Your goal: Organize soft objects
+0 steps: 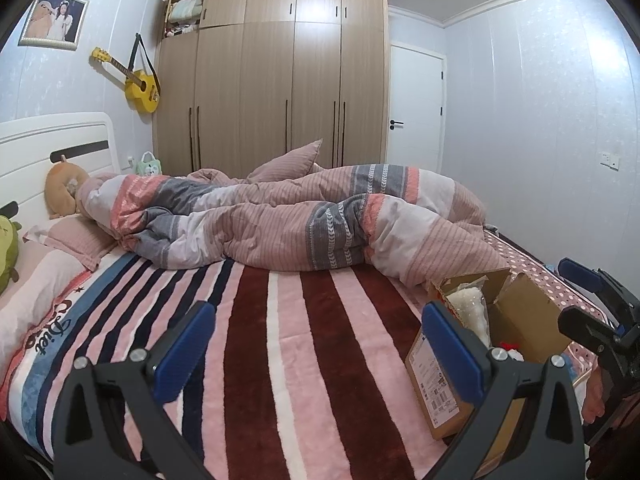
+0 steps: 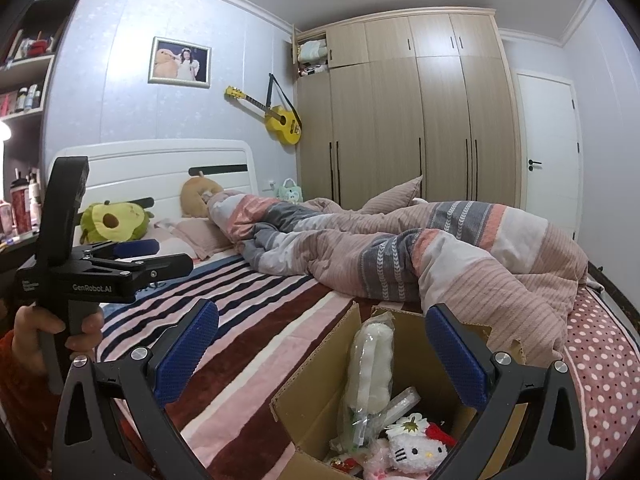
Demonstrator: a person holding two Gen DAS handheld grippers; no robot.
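Note:
An open cardboard box (image 2: 316,368) stands on the striped bed and holds a white plush in a clear bag (image 2: 370,364), a Hello Kitty toy (image 2: 416,450) and other small soft toys. My right gripper (image 2: 322,354) is open and empty, just above the box. My left gripper (image 1: 318,346) is open and empty over the striped blanket, left of the box (image 1: 440,392). An avocado plush (image 2: 114,222) and a tan plush (image 2: 196,198) lie at the headboard. The left gripper also shows in the right wrist view (image 2: 140,256).
A crumpled striped duvet (image 1: 304,216) lies across the far side of the bed, with a pink pillow (image 1: 288,162) behind it. A wardrobe (image 1: 272,80) and a white door (image 1: 416,104) stand beyond. A yellow guitar (image 1: 138,82) hangs on the wall. Shelves (image 2: 24,80) stand at the left.

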